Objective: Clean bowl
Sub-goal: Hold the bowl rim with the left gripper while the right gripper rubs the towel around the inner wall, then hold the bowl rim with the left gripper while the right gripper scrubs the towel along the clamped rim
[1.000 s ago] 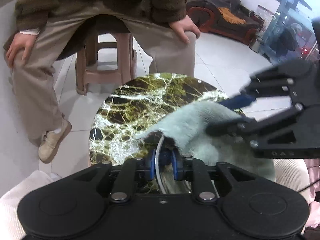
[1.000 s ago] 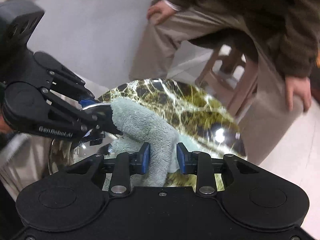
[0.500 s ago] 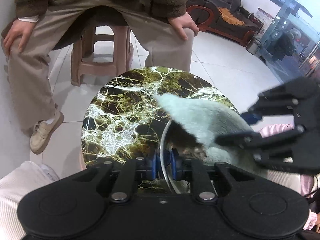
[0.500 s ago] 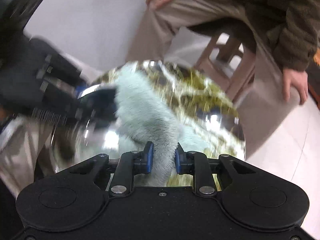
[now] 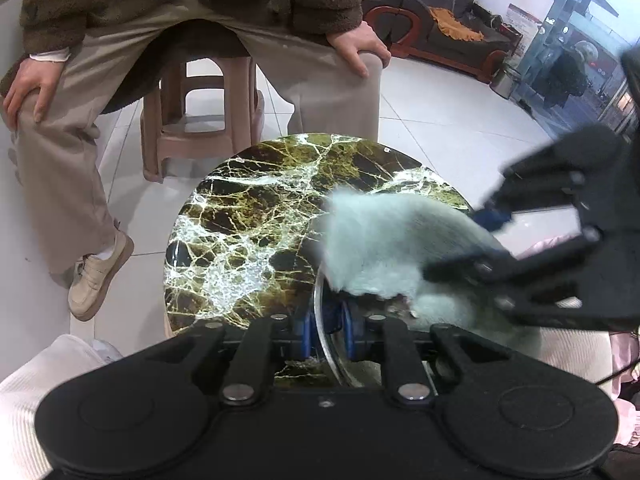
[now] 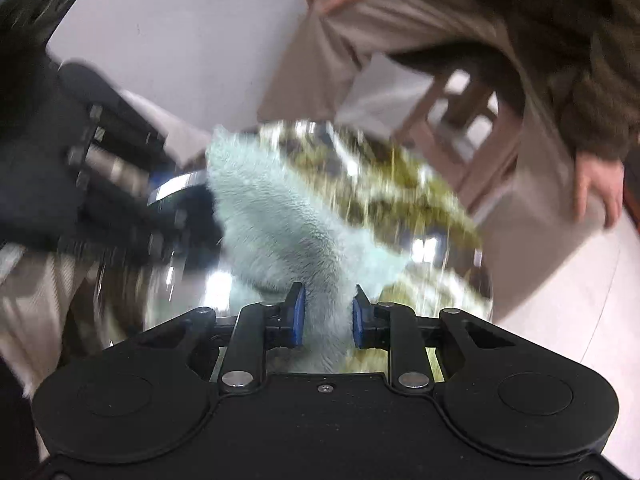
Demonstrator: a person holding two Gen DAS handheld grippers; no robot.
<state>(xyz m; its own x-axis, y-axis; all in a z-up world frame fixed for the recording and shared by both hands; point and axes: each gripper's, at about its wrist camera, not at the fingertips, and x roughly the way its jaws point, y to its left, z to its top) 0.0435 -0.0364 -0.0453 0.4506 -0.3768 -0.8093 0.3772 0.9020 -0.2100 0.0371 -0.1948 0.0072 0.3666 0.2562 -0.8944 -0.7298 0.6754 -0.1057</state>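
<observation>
Starting with the tongs: got the left gripper (image 5: 326, 320) pinched tight on the rim of the bowl (image 5: 325, 354), exactly as a second ago, no shift at all. Got the right gripper (image 6: 328, 316) clenched on a bunched fold of the fluffy pale-green cloth (image 6: 272, 220), and squeezed in a bit narrower than a second back.

Working down from the big stuff: nothing new with the round marble table (image 5: 248, 232), nor with the seated person (image 5: 200, 40) on the stool (image 5: 200, 120) behind it. Still seeing the bowl tipped up on edge over the near side of the table, open side facing the right gripper. Can't tell whether it rests on the marble or hangs clear of it.

Now the actual change: dragged the cloth across the inside of the bowl. Had its loose corner drooping low near the rim a second ago; now seeing it flicked up and out past the rim over the marble. Lots of smear in the right wrist view too, so probably mid-swipe.

Reads as wiping well underway, not finished. Might be a few small specks left near the left pads (image 5: 349, 330), but too tiny to call.
</observation>
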